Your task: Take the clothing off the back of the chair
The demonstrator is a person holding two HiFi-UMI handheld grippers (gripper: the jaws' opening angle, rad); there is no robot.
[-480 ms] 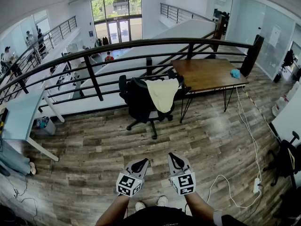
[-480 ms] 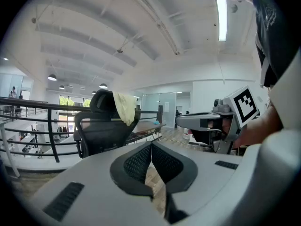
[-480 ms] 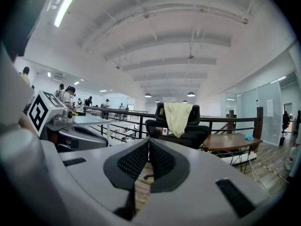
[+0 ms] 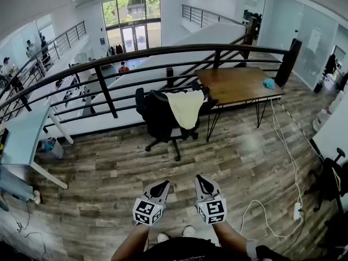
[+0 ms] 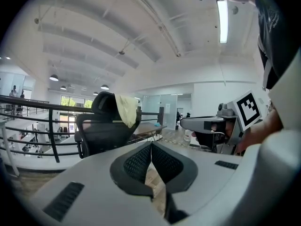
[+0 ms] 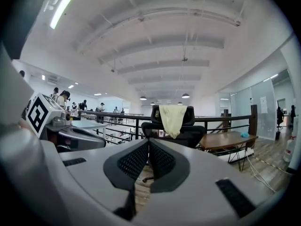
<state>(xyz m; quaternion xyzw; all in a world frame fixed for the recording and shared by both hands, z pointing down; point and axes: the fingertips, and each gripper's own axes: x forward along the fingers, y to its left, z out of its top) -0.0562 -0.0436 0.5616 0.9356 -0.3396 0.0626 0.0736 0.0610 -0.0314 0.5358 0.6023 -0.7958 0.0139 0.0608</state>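
Observation:
A pale yellow garment (image 4: 185, 108) hangs over the back of a black office chair (image 4: 161, 121) that stands by the railing. The garment (image 5: 126, 109) shows left of centre in the left gripper view and the garment (image 6: 173, 118) near the middle of the right gripper view. My left gripper (image 4: 161, 188) and right gripper (image 4: 203, 182) are side by side low in the head view, well short of the chair. Both have their jaws shut with nothing between them. In the left gripper view, my right gripper (image 5: 202, 124) appears at the right.
A black metal railing (image 4: 103, 86) runs behind the chair. A wooden table (image 4: 239, 83) with a blue object (image 4: 268, 83) stands to the chair's right. White cables (image 4: 285, 145) and a power strip (image 4: 297, 213) lie on the wood floor at right. A light desk (image 4: 24, 137) is at left.
The view has shifted very slightly; grippers and chair keep nearly the same places. Nothing was taken hold of or let go.

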